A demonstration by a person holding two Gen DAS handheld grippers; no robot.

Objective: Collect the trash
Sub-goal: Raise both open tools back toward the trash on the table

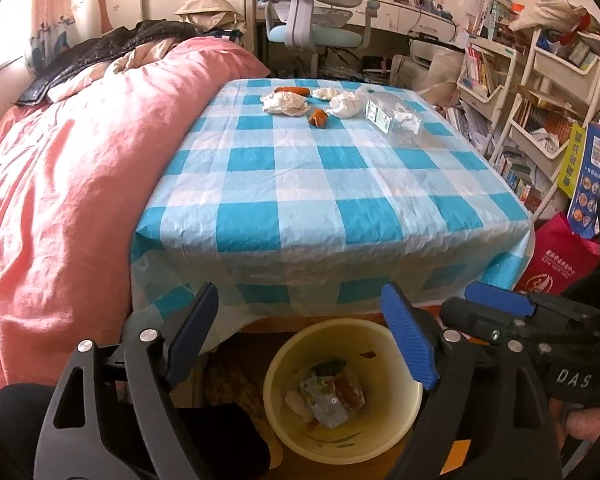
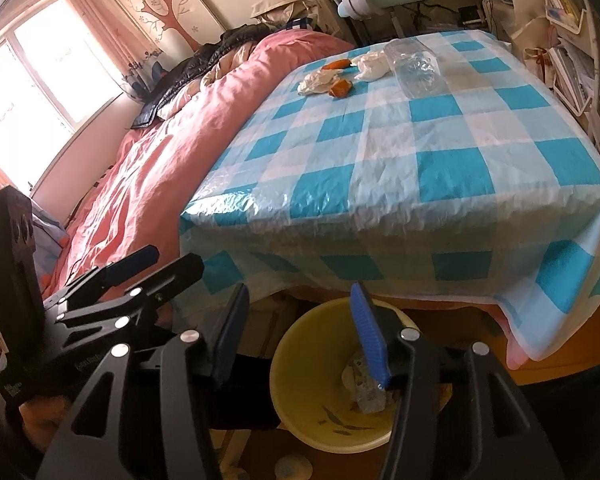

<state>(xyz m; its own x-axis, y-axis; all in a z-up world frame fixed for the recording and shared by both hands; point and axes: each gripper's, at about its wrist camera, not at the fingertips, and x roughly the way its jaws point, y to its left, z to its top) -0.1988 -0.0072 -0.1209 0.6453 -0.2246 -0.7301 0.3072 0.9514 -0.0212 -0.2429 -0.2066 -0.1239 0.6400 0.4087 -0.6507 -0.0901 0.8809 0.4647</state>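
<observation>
Hovering spread and empty over the yellow bin (image 1: 342, 440) below the checkered table (image 1: 320, 184), left gripper (image 1: 304, 344) and right gripper (image 2: 300, 336), marked "DAS"; far-side tissues (image 1: 286, 104), bottle (image 1: 392, 114), label unreadable.

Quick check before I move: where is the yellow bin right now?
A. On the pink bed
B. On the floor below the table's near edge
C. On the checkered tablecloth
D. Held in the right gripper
B: the yellow bin stands on the floor under the table's near edge, trash already inside, below both open grippers.
</observation>
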